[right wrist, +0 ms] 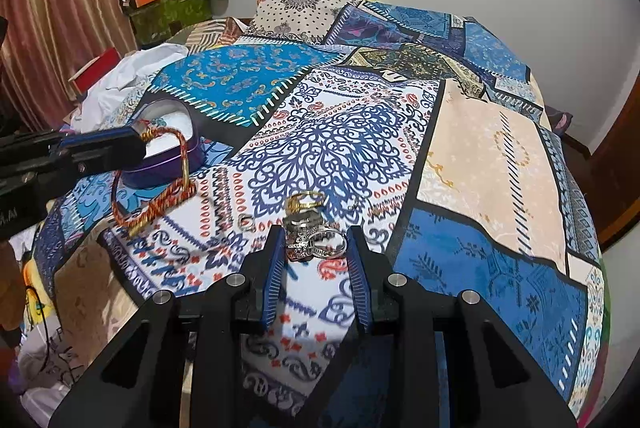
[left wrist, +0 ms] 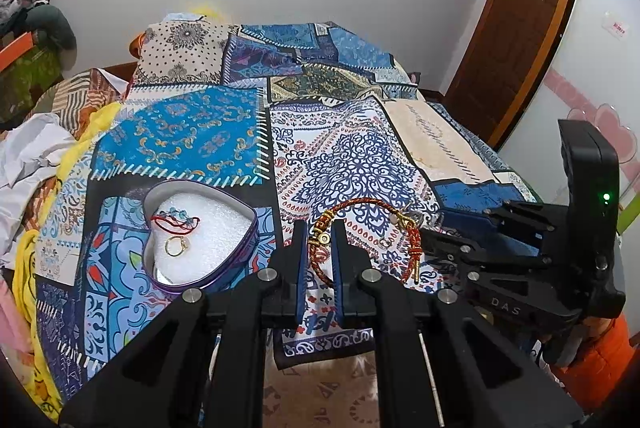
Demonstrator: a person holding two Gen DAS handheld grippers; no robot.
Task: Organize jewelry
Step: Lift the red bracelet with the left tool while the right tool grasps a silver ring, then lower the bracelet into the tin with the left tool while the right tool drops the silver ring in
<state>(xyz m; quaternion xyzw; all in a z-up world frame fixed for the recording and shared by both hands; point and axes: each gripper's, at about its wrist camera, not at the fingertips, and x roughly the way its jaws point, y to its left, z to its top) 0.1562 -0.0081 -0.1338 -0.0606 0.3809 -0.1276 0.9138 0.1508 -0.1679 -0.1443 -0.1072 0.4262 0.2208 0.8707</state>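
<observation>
Left tongs (left wrist: 316, 228) pinch the red bracelet (left wrist: 362, 206), heart tin (left wrist: 244, 228) at my 10 o'clock. Right tongs (right wrist: 316, 234) gape around the rings (right wrist: 316, 240), not gripping.

I see a bed under a patchwork bedspread (right wrist: 480, 148). On it, toward its left edge, sits a heart-shaped tin (left wrist: 236, 256); toward the middle lie a cluster of rings (right wrist: 312, 228) and one small ring (right wrist: 246, 222) beside them.
</observation>
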